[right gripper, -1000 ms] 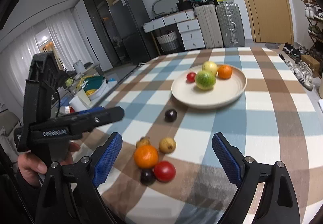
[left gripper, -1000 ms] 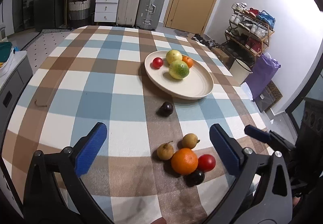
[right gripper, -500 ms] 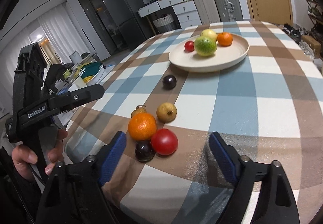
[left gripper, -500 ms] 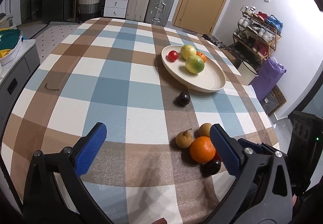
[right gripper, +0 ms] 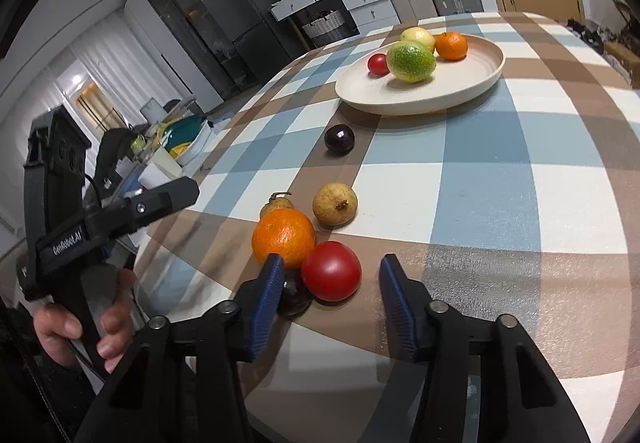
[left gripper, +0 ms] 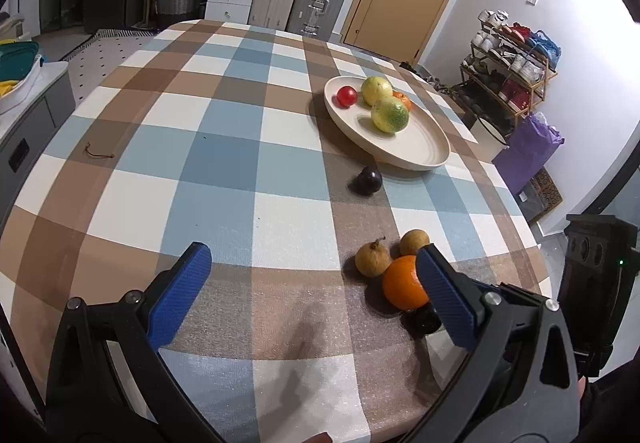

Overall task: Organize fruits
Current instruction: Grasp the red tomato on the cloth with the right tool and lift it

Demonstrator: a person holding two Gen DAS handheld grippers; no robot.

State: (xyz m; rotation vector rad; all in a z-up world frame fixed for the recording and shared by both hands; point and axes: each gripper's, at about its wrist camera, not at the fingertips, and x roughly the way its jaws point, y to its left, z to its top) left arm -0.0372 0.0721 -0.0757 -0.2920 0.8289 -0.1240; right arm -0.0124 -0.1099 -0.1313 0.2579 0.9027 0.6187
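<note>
Where the left wrist camera looks: left gripper hangs over the near edge of the checked tablecloth, blue fingers spread wide, nothing between them.
Loose fruit here: an orange, two tan fruits and a dark fruit bunched by the right finger; a dark plum lies alone just before the plate.
Plate contents: four fruits.
Right wrist camera: right gripper low at the cluster, fingers apart on either side of the red fruit, not clearly touching it.
Neighbours: orange and dark fruit against the red one.
Far left: left hand gripping its tool.
</note>
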